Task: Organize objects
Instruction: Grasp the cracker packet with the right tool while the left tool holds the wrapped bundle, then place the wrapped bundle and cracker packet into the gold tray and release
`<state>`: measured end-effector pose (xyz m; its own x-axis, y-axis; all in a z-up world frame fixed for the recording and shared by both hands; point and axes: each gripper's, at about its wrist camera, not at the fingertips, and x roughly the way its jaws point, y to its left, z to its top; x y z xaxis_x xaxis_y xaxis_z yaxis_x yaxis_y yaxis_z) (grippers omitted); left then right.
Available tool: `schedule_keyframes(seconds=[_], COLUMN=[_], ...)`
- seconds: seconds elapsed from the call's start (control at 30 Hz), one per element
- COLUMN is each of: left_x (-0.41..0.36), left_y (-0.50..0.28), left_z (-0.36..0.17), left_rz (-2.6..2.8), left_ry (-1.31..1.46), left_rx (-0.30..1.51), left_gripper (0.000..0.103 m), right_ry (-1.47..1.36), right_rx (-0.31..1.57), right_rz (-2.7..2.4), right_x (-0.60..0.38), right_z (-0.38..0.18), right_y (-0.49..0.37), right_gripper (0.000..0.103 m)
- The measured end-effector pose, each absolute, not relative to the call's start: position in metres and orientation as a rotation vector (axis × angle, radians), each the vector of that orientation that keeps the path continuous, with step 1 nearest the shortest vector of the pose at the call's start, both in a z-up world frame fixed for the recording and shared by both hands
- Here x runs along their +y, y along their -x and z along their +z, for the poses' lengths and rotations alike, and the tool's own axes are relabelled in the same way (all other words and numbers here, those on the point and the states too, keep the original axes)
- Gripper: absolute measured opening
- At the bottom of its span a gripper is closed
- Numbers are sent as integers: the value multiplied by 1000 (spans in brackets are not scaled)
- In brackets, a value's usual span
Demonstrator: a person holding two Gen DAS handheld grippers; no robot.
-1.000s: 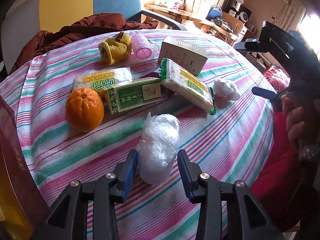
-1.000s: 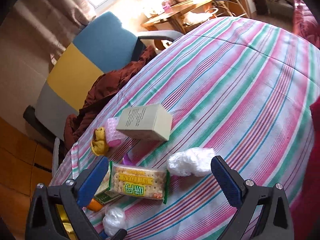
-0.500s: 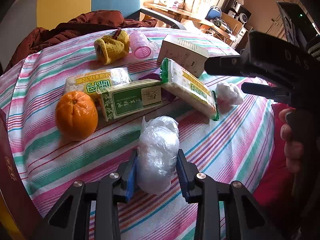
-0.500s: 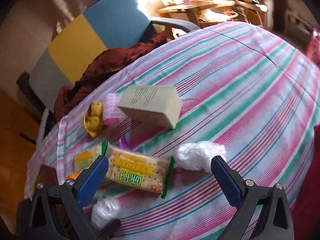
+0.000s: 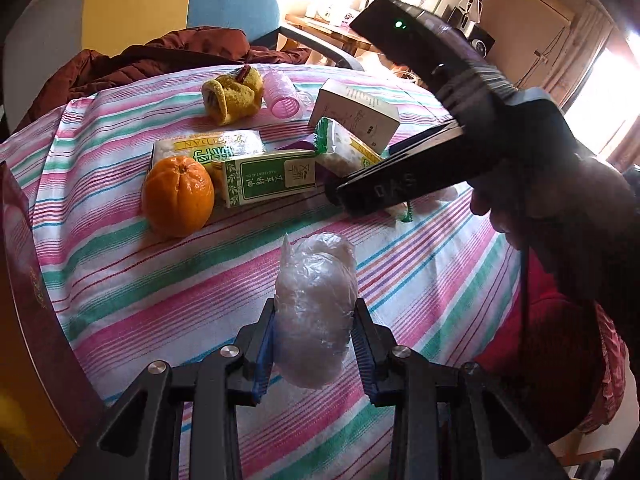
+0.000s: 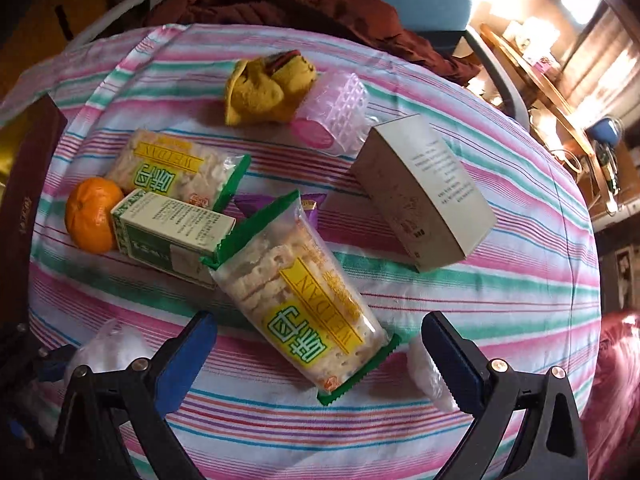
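Note:
My left gripper (image 5: 316, 312) is shut on a crumpled clear plastic bag (image 5: 316, 276), pinched between the blue pads just above the striped tablecloth (image 5: 160, 292). In the right wrist view, my right gripper (image 6: 318, 328) points down over a cracker packet (image 6: 296, 292) with green ends. Its jaws are closing, with the packet's near end between them and the pads clear of it. The left view shows the right gripper's black body (image 5: 440, 160) and the hand holding it above the packets. A second white plastic bundle (image 6: 424, 372) lies beside the right finger.
On the cloth lie an orange (image 5: 178, 196), a green box (image 5: 268, 176), another cracker packet (image 5: 208, 148), a beige box (image 6: 424, 196), a yellow cloth (image 5: 234, 94) and a pink roller (image 5: 282, 94). A dark red box (image 5: 24, 280) stands at the left edge. A chair with a brown jacket (image 5: 160, 56) is behind.
The left jaws closed onto the plastic bag. The right gripper rolled and swung in from the right, coming down over the cracker packet.

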<state>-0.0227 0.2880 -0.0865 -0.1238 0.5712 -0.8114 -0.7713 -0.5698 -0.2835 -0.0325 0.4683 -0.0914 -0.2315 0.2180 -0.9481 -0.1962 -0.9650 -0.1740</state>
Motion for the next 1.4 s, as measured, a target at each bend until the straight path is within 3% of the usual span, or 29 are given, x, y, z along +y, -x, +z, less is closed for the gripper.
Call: schedule_keyframes(seconds=[0.1,0.2,0.5,0.83,1.2,1.4], left_x=[283,277,243,140,29,-7], left_y=[16,11,5,47,139,171], left_z=[-80,-74,-42,-1,-3,-10], left_rz=[1829,1824,1871,2139,2427,2509], left_ry=[1179,1170,1120,1085,1178,1258], left_rx=[251,233,148,-44,-171,-247], left_gripper=[35,35,35,35,35,50], right_ry=[1820,1794,1618,1503,1655,1811], right_rx=[14,47,95,170,242,348], right_rz=[2277,2310,2456,2732,2884,2885], right_x=[474,472,443,344,226,171], right_z=[-99,-90,-36,7,-11,-44], right_y=[33,20,-23,-1,45,66], right_gripper=[55,42,41,41,41,43])
